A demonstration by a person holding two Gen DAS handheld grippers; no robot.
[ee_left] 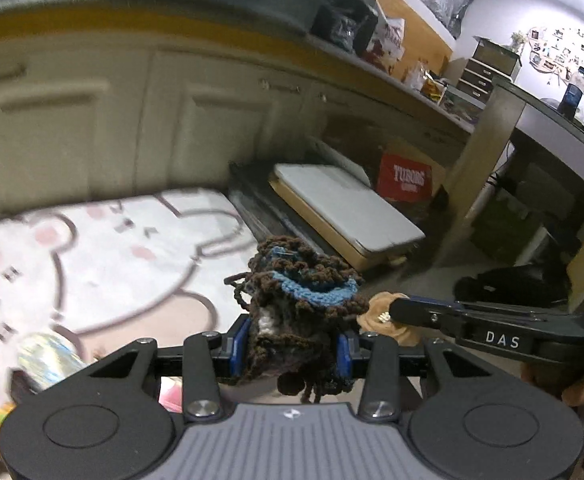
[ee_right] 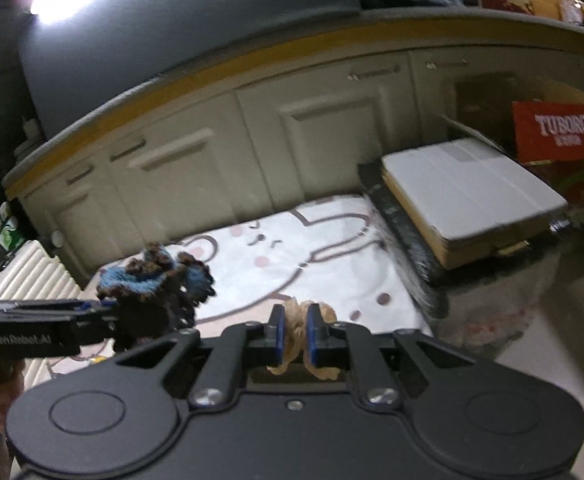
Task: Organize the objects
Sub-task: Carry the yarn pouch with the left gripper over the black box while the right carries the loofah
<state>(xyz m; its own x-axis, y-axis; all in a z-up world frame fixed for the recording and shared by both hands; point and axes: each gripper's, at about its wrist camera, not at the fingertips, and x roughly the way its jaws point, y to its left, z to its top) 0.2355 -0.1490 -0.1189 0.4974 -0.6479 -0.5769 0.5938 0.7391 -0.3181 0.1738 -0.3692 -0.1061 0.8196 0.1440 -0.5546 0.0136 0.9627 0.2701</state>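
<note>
My left gripper [ee_left: 292,344] is shut on a brown and blue crocheted pouch [ee_left: 300,292] and holds it up above the rug. The pouch also shows in the right wrist view [ee_right: 155,276], at the left, with the left gripper [ee_right: 103,312] under it. My right gripper [ee_right: 296,328] is shut on a small tan knitted piece [ee_right: 300,312]. That tan piece [ee_left: 380,314] and the right gripper [ee_left: 396,308] sit just right of the pouch in the left wrist view.
A white rug with pink bunny drawings [ee_right: 292,256] lies on the floor before cream cabinets [ee_right: 211,168]. A flat white-topped box [ee_right: 468,196] and a red Tuborg carton [ee_right: 556,132] stand to the right. A bottle [ee_left: 47,356] lies at lower left.
</note>
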